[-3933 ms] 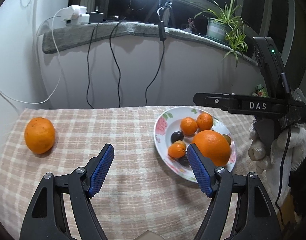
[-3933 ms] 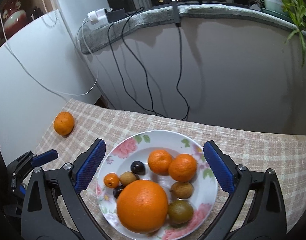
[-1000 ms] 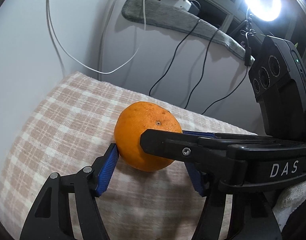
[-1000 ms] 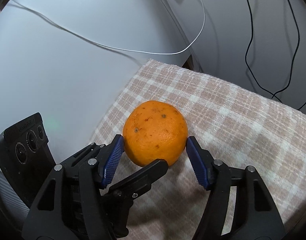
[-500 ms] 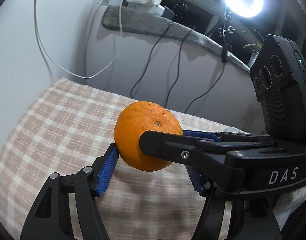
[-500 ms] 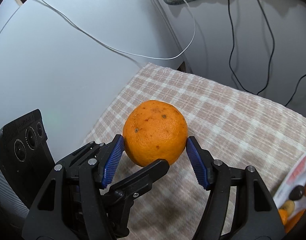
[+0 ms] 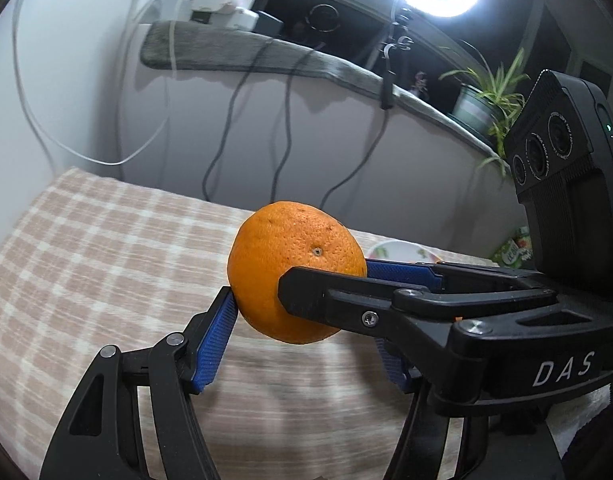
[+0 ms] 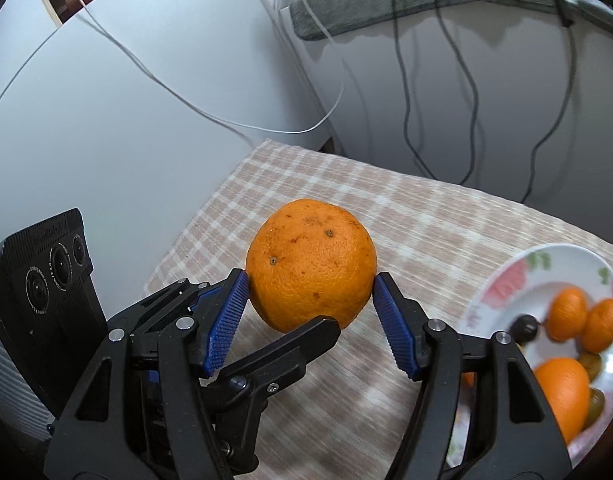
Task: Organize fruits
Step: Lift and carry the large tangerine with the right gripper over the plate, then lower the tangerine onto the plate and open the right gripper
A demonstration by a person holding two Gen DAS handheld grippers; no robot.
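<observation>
Plate (image 8: 494, 280): several small fruits and one big orange are held in it.
Orange (image 8: 311, 265): clamped by both tongs, left (image 7: 302, 338) and right (image 8: 312, 320).
Left view: only the plate's rim (image 7: 390, 247) is shown.

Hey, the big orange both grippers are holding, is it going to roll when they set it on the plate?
Probably: the orange looks round with nothing flat to rest on. The plate already holds several fruits, which may stop it. Its dimpled peel likely grips the ribbed pads.

I can read "DAS" in pale capitals on the black body of the right gripper (image 7: 322, 300), seen from my left wrist camera. The lettering on the camera modules is too small for me to read
</observation>
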